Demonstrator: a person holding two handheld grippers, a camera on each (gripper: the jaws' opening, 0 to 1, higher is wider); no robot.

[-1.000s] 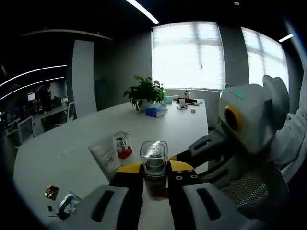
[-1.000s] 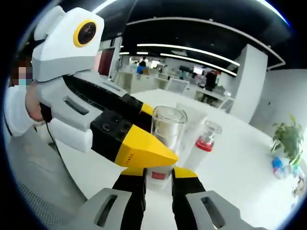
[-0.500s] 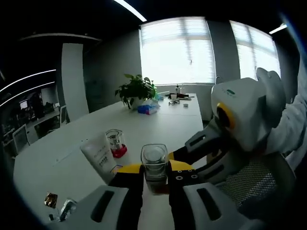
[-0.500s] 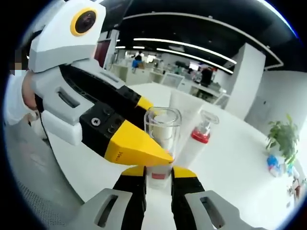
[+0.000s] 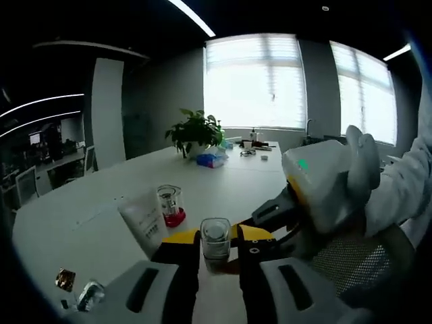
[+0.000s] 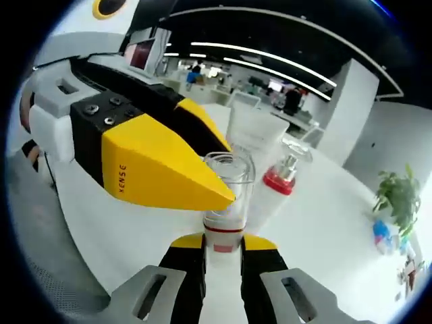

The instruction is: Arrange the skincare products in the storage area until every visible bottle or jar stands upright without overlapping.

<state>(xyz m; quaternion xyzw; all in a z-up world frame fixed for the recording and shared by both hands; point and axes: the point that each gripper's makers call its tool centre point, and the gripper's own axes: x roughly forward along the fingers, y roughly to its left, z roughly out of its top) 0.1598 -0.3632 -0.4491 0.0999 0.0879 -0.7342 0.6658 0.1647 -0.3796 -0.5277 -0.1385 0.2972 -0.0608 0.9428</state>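
A small bottle with a clear cap (image 5: 215, 241) stands upright between both grippers, just above the white table (image 5: 229, 185). My left gripper (image 5: 216, 248) is shut on it. My right gripper (image 6: 223, 244) is shut on the base of the same bottle (image 6: 227, 196). One of the left gripper's yellow fingers (image 6: 158, 169) reaches in from the left and touches the cap. Behind stand a white tube (image 5: 145, 223) (image 6: 253, 131) and a red pump bottle with a clear cap (image 5: 171, 206) (image 6: 280, 181), both upright and close together.
Two foil packets (image 5: 65, 279) (image 5: 90, 295) lie at the near left of the table. A potted plant (image 5: 196, 131) and a blue packet (image 5: 212, 160) sit at the far end. A person's white sleeve (image 5: 405, 189) and a mesh chair (image 5: 344, 263) are at the right.
Both grippers still hold the bottle. The left gripper's yellow finger looms larger and closer in the right gripper view. In the left gripper view the right gripper's body has sunk lower and further right.
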